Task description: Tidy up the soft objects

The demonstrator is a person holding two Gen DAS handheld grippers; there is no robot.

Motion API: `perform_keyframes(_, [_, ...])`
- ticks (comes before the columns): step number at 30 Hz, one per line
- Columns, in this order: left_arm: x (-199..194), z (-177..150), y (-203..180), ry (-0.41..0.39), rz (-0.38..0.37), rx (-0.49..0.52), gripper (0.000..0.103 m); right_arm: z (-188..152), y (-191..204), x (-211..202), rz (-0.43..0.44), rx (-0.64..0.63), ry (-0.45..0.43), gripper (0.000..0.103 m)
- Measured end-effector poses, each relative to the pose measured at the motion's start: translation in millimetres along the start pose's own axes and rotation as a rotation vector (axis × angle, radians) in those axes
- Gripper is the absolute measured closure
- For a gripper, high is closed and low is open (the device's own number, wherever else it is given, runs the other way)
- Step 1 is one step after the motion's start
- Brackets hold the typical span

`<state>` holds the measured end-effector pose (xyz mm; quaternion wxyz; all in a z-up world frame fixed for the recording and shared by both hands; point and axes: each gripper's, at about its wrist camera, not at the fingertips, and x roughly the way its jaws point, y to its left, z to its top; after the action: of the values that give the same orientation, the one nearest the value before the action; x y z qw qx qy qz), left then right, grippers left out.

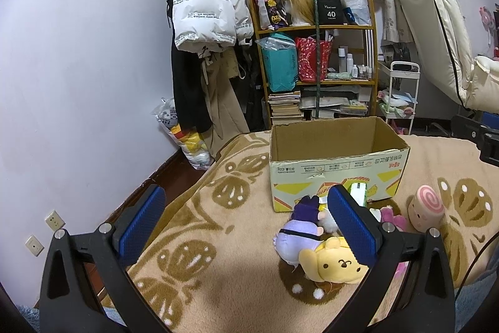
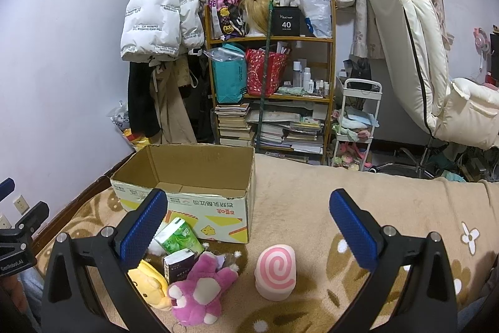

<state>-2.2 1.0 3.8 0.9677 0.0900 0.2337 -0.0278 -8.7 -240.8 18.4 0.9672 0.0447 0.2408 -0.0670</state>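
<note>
An open, empty cardboard box (image 1: 336,167) (image 2: 187,195) stands on the beige blanket. In front of it lie soft toys: a purple plush (image 1: 299,227), a yellow bear plush (image 1: 336,266) (image 2: 149,283), a pink bear plush (image 2: 199,289), a pink swirl roll cushion (image 2: 276,272) (image 1: 425,208), and two tissue packs, one green (image 2: 179,237) and one white (image 2: 177,267). My left gripper (image 1: 246,227) is open and empty, above the blanket left of the toys. My right gripper (image 2: 249,228) is open and empty, above the swirl cushion.
A wooden shelf (image 2: 271,83) with bags and books stands behind the bed. Coats (image 1: 205,21) hang on the wall at the left. A white cart (image 2: 355,127) and a cream chair (image 2: 421,52) stand at the right. The bed edge drops off at the left (image 1: 174,177).
</note>
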Motion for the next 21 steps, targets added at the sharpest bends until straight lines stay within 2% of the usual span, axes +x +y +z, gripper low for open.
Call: perform_keyframes(21, [0.2,-1.8,-1.4,0.001,0.001,0.002,0.001,0.1,0.1,-0.4,-0.001,-0.002,-0.002,0.0])
